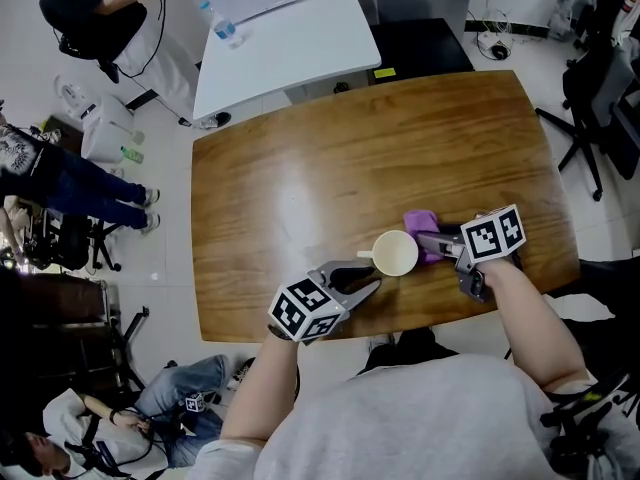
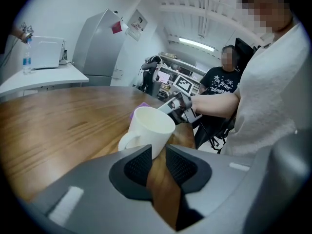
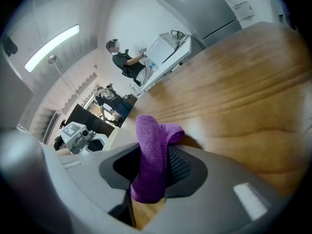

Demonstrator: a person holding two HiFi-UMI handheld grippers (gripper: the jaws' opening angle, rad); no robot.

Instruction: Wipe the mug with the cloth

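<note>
Jaws of right gripper (image 3: 154, 167) pinch purple cloth (image 3: 148, 130) beside upright white mug (image 1: 395, 254).

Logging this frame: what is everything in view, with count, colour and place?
table: one, brown wood, centre of the head view
mug: one, white, upright near the table's front edge
cloth: one, purple, right beside the mug
desk: one, white, beyond the table
bottle: one, clear, on the desk
office chair: one, black, right of the table
bystanders: at least three, left of the table
left gripper: one, grey, jaws apart, pointing at the mug
right gripper: one, grey, shut on the cloth
</note>
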